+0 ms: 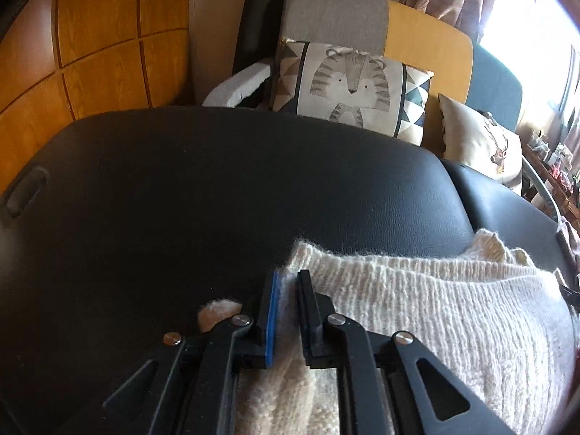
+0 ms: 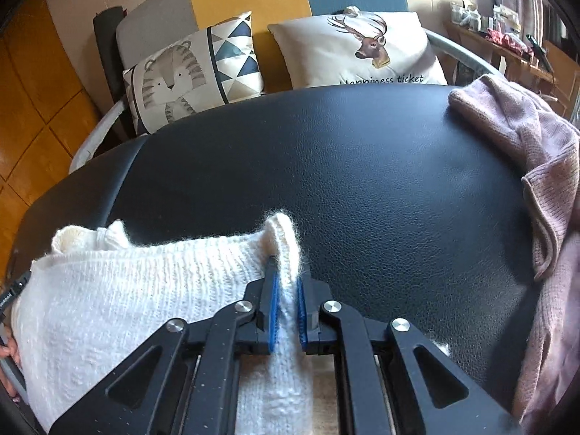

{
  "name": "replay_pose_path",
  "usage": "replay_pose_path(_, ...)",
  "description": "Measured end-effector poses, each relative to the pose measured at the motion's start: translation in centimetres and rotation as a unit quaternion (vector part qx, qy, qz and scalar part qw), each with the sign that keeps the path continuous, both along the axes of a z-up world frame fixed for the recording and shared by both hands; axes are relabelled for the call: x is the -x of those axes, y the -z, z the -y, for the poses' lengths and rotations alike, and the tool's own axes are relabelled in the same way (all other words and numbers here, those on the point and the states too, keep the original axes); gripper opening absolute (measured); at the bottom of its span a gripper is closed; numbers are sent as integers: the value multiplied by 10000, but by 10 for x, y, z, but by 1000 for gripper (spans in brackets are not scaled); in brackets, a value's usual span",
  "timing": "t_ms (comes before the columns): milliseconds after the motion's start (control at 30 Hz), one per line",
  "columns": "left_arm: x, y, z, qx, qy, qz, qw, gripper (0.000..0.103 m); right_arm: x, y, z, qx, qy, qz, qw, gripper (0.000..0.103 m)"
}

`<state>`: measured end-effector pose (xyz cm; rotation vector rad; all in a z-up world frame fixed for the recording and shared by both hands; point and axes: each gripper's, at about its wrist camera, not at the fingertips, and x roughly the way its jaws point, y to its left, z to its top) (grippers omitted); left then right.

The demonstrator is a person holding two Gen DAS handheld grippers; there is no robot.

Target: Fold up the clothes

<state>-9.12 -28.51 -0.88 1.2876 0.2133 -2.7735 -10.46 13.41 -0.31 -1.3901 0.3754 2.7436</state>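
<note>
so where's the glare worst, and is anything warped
Left wrist view: the window at upper right is blown out white. Right wrist view: evenly lit, soft sheen on the black table. Both fisheye views bend the table edge into an arc and go dark at the corners.

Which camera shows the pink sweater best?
The right wrist view. There the pink sweater lies crumpled along the right side of the black padded table, with its knit and folds easy to see. The left wrist view shows only a small pinkish sliver at its far right edge, too little to make out.
</note>
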Motion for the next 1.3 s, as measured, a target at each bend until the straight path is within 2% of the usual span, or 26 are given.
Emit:
replay_pose_path(167, -10, -12, 13, -616, -137, 10, 9980, 13, 3, -4, -1, 60, -113, 151, 9998, 16)
replay_pose_path(233, -20, -27, 22, -742, -266, -218, 9967, 13, 1, -16, -1, 31, -136, 98, 9999, 16)
replay_pose_path(367, -46, -50, 25, -607, -278, -708, 9953, 13, -23, -53, 8, -267, -119, -522, 9982, 16)
replay_pose_path(500, -59, -54, -2, -384, 150, -718, 9966, 13, -43, -67, 37, -59, -542, -705, 9960, 16)
replay_pose_path(633, -69, -40, -41, -351, 677, -554, 9955, 13, -54, -65, 84, 223, -1201, -627, 9905, 17)
replay_pose_path(767, -81, -20, -71, -232, 997, -399, 9939, 13, -67, -48, 140, 322, -2001, -412, 9784, 17)
replay_pose_path(867, -87, -12, -82, -178, 1015, -412, 9938, 13, -71, -37, 179, 107, -2478, -296, 9683, 17)
replay_pose_path(967, -84, -9, -82, -216, 918, -408, 9947, 13, -52, -15, 207, -517, -2664, 74, 9624, 17)
replay_pose_path(1100, -81, -10, -61, -391, 520, -438, 9969, 13, -30, -8, 218, -670, -2466, -37, 9668, 17)
replay_pose_path(1200, -78, -3, -46, -464, 347, -370, 9976, 13, -15, 0, 208, -220, -2034, 54, 9788, 17)
replay_pose_path(1300, -81, 2, -37, -602, 322, -451, 9966, 13, -14, -9, 208, 44, -1894, 60, 9819, 17)
